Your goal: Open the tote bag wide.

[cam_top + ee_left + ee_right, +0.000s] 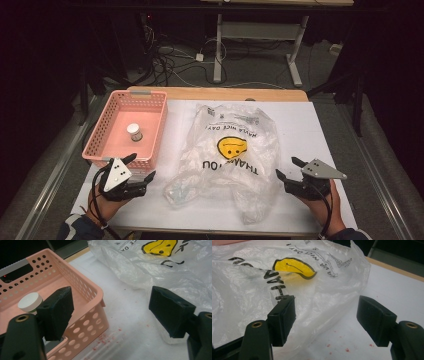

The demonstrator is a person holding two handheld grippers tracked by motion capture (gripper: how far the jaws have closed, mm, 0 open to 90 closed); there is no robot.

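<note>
A crumpled clear plastic bag (227,150) with a yellow smiley face and black lettering lies in the middle of the white table cover. To its left stands a pink perforated basket (103,128) with a small white-capped jar (134,131) inside. My left gripper (141,166) is open by the basket's near right corner, nothing between its jaws. In the left gripper view the basket (82,287), the jar (30,301) and the bag (155,267) lie ahead of that gripper (113,307). My right gripper (287,167) is open at the bag's right edge. Its view (328,315) shows the bag (249,290) just beyond its jaws.
The white cover (310,130) lies on a wooden table (220,93); bare cover stretches right of the bag. Small red specks (102,340) dot the cover near the basket. Beyond the table a dark floor holds cables and a desk frame (260,40).
</note>
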